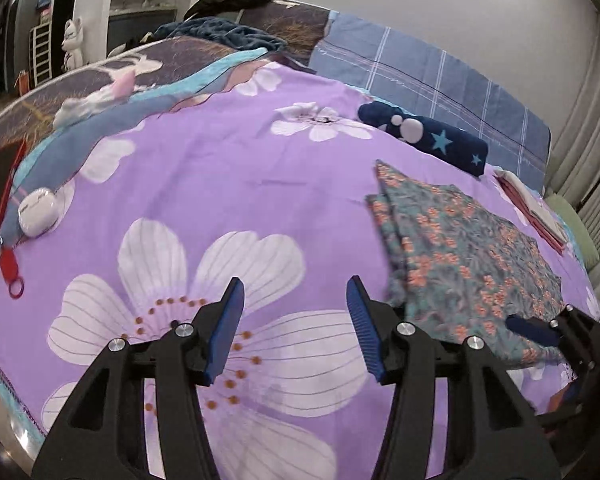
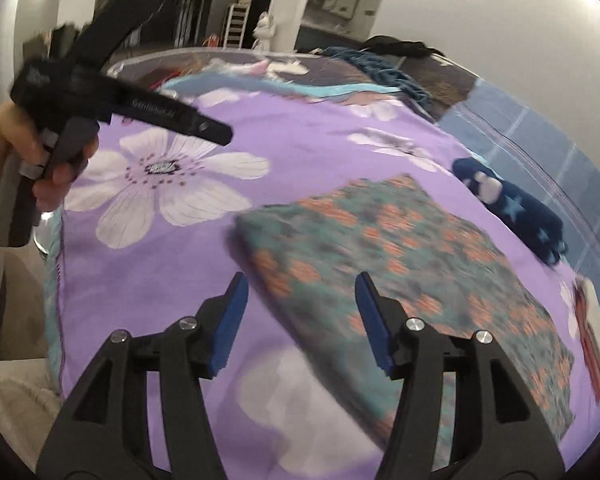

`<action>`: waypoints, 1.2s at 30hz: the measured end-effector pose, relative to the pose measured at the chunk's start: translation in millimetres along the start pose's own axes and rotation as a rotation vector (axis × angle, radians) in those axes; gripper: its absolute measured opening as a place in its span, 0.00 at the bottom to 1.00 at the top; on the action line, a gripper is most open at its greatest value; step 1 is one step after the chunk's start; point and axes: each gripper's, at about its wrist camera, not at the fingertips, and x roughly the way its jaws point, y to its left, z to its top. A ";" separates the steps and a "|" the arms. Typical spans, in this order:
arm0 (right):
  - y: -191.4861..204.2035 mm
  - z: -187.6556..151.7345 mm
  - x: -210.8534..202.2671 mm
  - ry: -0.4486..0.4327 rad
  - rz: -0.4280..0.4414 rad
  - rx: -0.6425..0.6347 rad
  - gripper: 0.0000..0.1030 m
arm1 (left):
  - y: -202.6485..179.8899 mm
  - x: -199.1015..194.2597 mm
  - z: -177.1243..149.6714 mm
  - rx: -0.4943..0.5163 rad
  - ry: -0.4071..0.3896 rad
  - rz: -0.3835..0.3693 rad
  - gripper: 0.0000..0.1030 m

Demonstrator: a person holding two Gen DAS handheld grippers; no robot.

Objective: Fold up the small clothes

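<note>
Here both tongs, left [image 1: 296, 292] and right [image 2: 300, 286], gape empty; the floral garment [image 2: 400, 280] is motion-blurred.

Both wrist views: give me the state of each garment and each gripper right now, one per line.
Floral garment: folded, flat on the purple bedspread, not held.
Navy star-print garment: folded, lying beyond the floral one.
Red-and-white item: folded, near the bed's edge.
Left gripper: open, nothing between its pads.
Right gripper: open, nothing gripped, over the floral garment's near corner.
</note>
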 end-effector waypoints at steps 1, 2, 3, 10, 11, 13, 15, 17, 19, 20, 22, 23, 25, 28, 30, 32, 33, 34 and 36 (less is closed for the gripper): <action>5.3 3.8 6.3 0.013 -0.019 -0.015 0.55 | 2.5 2.3 -0.1 -0.007 0.004 -0.003 0.52; 12.3 7.6 14.1 0.031 -0.050 -0.039 0.55 | 3.6 5.6 0.1 -0.015 0.009 -0.005 0.52; 15.8 9.0 17.9 0.040 -0.061 -0.053 0.55 | 7.7 10.2 1.3 -0.025 0.016 -0.010 0.52; 29.3 12.2 44.2 0.077 -0.093 -0.088 0.53 | 7.4 51.3 16.2 -0.035 0.083 -0.194 0.52; 30.0 13.4 49.1 0.083 -0.098 -0.086 0.53 | 5.2 58.5 19.8 -0.033 0.099 -0.235 0.52; 30.5 15.7 53.7 0.085 -0.109 -0.077 0.53 | -6.1 85.0 35.7 -0.022 0.158 -0.354 0.52; 29.2 18.0 57.2 0.089 -0.114 -0.073 0.53 | -18.9 105.4 46.3 -0.001 0.201 -0.404 0.52; 27.6 18.5 57.6 0.093 -0.120 -0.066 0.53 | -39.4 131.6 57.1 0.041 0.263 -0.464 0.52; 26.5 18.0 58.7 0.097 -0.124 -0.059 0.51 | -56.7 154.1 64.0 0.069 0.295 -0.474 0.52; 26.4 17.9 59.0 0.098 -0.127 -0.059 0.49 | -61.7 160.4 67.0 0.081 0.288 -0.470 0.52; 27.3 18.4 62.3 0.106 -0.138 -0.067 0.42 | -71.0 172.9 78.0 0.078 0.258 -0.461 0.28; 28.4 19.2 63.9 0.108 -0.150 -0.074 0.40 | -70.6 177.8 81.4 0.058 0.264 -0.467 0.16; 31.5 23.1 68.8 0.112 -0.186 -0.096 0.26 | -67.3 189.4 92.4 -0.028 0.279 -0.500 0.06; 28.8 30.1 63.8 0.079 -0.202 -0.073 0.03 | -74.9 165.3 99.2 0.022 0.184 -0.517 0.06; 19.8 36.4 52.1 0.042 -0.166 -0.010 0.03 | -80.9 144.4 100.3 0.052 0.118 -0.508 0.06; 16.3 37.8 51.6 0.044 -0.152 -0.006 0.03 | -79.0 142.0 100.4 0.047 0.103 -0.486 0.06; 16.2 36.1 54.8 0.053 -0.148 -0.011 0.03 | -78.1 146.6 98.8 0.054 0.104 -0.451 0.06; 16.9 33.8 58.9 0.068 -0.145 -0.016 0.03 | -74.9 154.9 96.3 0.062 0.109 -0.391 0.06; 22.1 29.1 63.1 0.088 -0.145 -0.029 0.04 | -62.3 170.4 90.0 0.039 0.154 -0.333 0.06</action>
